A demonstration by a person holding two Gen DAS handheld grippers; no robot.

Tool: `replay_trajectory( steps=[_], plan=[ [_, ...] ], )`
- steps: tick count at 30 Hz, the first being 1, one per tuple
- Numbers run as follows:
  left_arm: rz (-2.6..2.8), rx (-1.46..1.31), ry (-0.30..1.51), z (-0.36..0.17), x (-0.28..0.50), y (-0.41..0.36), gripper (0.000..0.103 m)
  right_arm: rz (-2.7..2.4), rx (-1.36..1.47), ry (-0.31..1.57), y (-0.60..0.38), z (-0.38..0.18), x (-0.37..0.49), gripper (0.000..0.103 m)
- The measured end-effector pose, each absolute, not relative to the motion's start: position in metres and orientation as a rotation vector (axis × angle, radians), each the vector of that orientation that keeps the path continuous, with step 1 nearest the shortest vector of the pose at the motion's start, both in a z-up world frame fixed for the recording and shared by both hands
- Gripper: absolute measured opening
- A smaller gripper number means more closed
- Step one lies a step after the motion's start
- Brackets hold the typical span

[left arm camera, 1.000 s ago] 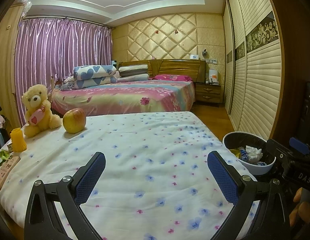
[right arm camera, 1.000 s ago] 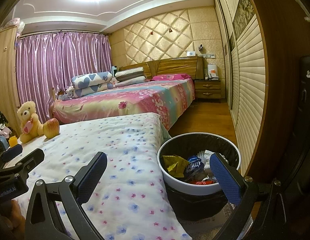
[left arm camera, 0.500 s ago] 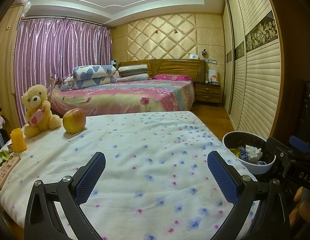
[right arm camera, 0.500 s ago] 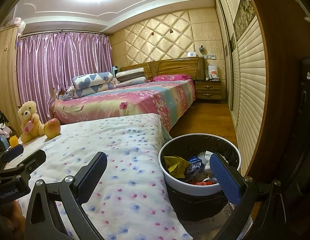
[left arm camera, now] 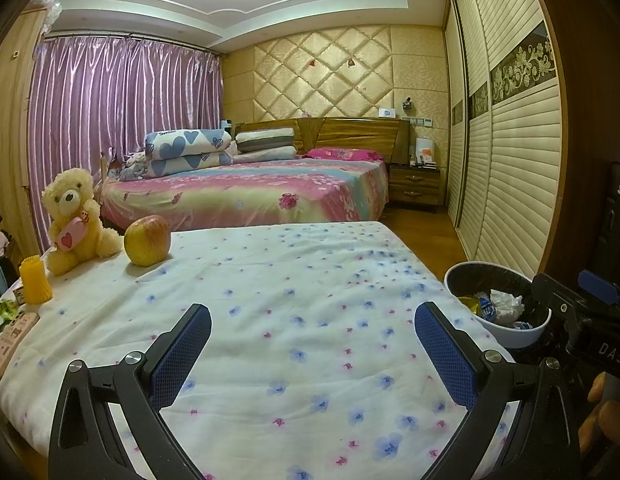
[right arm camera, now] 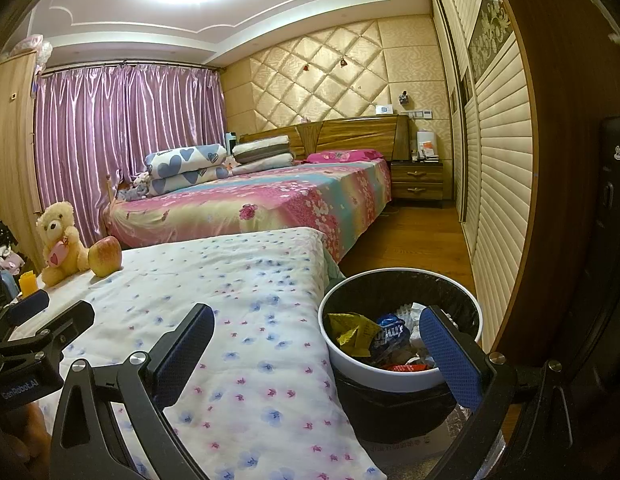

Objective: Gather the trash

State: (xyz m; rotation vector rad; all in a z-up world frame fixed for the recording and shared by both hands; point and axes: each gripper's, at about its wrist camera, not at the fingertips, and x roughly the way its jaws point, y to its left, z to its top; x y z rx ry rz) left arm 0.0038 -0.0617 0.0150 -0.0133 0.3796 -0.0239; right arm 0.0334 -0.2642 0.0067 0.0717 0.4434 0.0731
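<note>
A desk (left arm camera: pixel 310 320) covered with a white floral cloth is occupying the foreground of a bedroom; a bed (left arm camera: pixel 249 196) with pink bedding is standing beyond its far edge, before purple curtains (left arm camera: pixel 121 128). Near the desk's far left corner, a teddy bear (left arm camera: pixel 71 226) and an apple (left arm camera: pixel 147 240) are sitting just beside each other, and a yellow ridged cup (left arm camera: pixel 35 280) is standing along the left edge.

A trash bin (right arm camera: pixel 398 376) with a white rim and black liner is standing on the floor against the desk's right edge. Inside it are lying the trash: a yellow wrapper (right arm camera: pixel 356 332), a blue packet (right arm camera: pixel 390 334) and crumpled white paper (left arm camera: pixel 506 304).

The left tongs (left arm camera: pixel 312 354) are hovering above the desk's near edge, jaws spread wide and holding nothing. The right tongs (right arm camera: pixel 318 354) are hovering over the desk's near right corner and the bin, likewise spread and unloaded.
</note>
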Motion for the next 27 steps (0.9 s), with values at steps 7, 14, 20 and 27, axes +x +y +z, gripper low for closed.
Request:
replay_trajectory(
  steps=[7,14,20,27],
  plan=[
    [-0.027,-0.013,0.380,0.0145,0.0044,-0.0609,0.103,0.073,0.071,0.443,-0.2640,0.0065,0.0334,0.103],
    [-0.027,-0.015,0.385,0.0142,0.0063,-0.0595,0.103,0.073,0.071,0.444,-0.2638,0.0062,0.0333,0.103],
    [-0.028,-0.019,0.391,0.0141,0.0083,-0.0586,0.103,0.076,0.070,0.450,-0.2608,0.0111,0.0343,0.103],
    [-0.030,-0.027,0.398,0.0137,0.0115,-0.0560,0.103,0.082,0.073,0.462,-0.2595,0.0100,0.0378,0.103]
  ],
)
